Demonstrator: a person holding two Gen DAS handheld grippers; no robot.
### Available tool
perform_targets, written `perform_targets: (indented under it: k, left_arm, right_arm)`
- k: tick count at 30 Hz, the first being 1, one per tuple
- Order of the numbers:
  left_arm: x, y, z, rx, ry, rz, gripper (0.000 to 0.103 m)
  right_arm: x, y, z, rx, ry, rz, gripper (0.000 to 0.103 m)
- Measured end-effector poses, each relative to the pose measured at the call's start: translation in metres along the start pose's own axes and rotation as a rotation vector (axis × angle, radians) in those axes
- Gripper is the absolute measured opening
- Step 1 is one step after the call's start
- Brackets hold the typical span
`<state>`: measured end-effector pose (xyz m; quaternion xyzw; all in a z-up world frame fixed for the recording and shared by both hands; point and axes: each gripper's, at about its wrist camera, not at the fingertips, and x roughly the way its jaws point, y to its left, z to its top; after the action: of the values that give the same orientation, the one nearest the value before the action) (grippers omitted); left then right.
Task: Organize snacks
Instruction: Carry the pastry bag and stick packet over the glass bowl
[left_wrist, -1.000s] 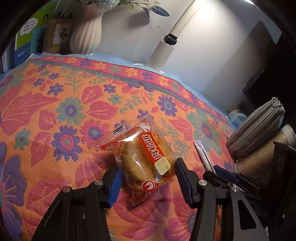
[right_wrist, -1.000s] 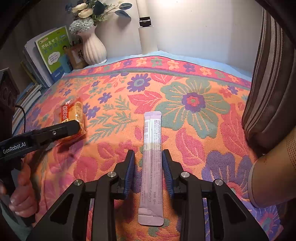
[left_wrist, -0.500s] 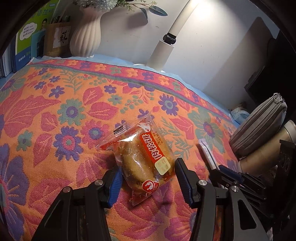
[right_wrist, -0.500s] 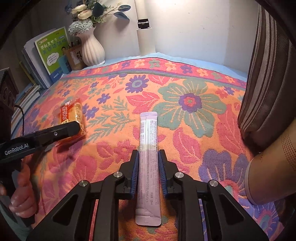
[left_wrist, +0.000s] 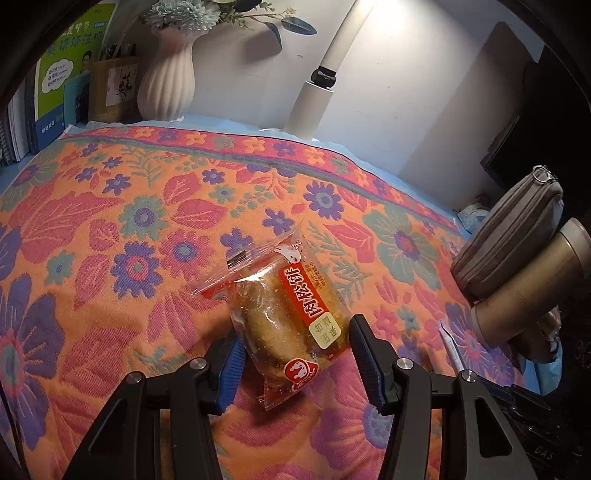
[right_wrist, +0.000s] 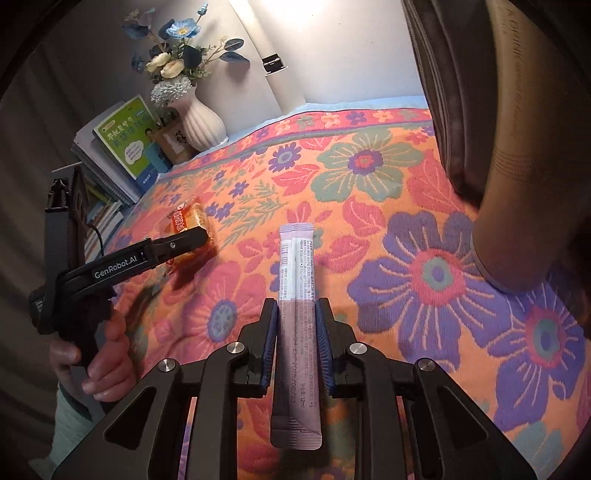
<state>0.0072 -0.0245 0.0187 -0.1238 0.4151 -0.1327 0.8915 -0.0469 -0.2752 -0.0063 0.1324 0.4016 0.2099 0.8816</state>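
A bread snack in a clear and red wrapper (left_wrist: 291, 314) lies on the flowered cloth. My left gripper (left_wrist: 295, 354) is open with its jaws on either side of the wrapper's near end. The snack (right_wrist: 188, 225) and the left gripper (right_wrist: 177, 240) also show in the right wrist view. My right gripper (right_wrist: 295, 332) is shut on a long pale purple stick sachet (right_wrist: 295, 280) and holds it tilted above the cloth. The sachet's tip (left_wrist: 452, 345) shows at the right of the left wrist view.
A white ribbed vase with flowers (left_wrist: 166, 85), books (left_wrist: 62, 96) and a white lamp pole (left_wrist: 317, 92) stand along the back wall. A grey pouch (left_wrist: 506, 236) and a tan cylinder (left_wrist: 532, 284) sit at the cloth's right edge. The cylinder (right_wrist: 535, 147) looms close on the right.
My right gripper closed on the sachet and lifted it off the cloth. My left gripper stayed open around the bread snack and edged slightly forward.
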Motion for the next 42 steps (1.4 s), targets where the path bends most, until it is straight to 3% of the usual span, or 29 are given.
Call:
perform_targets:
  k: [7, 12, 18, 27, 32, 36, 39, 42]
  left_arm:
    - [-0.021, -0.048, -0.027, 0.078, 0.017, -0.085, 0.052]
    - [-0.033, -0.108, -0.038, 0.207, 0.022, -0.141, 0.052]
    - [-0.043, -0.19, -0.054, 0.378, 0.019, -0.214, 0.053]
    - [-0.053, -0.279, -0.059, 0.507, 0.006, -0.326, 0.053]
    - [-0.048, -0.327, -0.05, 0.519, 0.002, -0.361, 0.053]
    - [-0.035, -0.368, -0.031, 0.493, 0.022, -0.315, 0.052]
    - [-0.023, -0.395, -0.016, 0.487, 0.047, -0.297, 0.053]
    - [-0.009, -0.419, -0.007, 0.529, 0.067, -0.252, 0.053]
  right_arm:
    - [-0.042, -0.017, -0.018, 0.015, -0.022, 0.0, 0.02]
    - [-0.08, -0.042, -0.032, 0.05, -0.056, 0.001, 0.02]
    - [-0.126, -0.081, -0.047, 0.095, -0.136, 0.019, 0.02]
    - [-0.195, -0.13, -0.047, 0.162, -0.284, -0.018, 0.02]
    - [-0.225, -0.155, -0.022, 0.156, -0.355, -0.097, 0.02]
    - [-0.245, -0.182, 0.012, 0.184, -0.416, -0.155, 0.02]
    - [-0.249, -0.202, 0.041, 0.21, -0.403, -0.199, 0.02]
    - [-0.242, -0.221, 0.068, 0.225, -0.382, -0.187, 0.02]
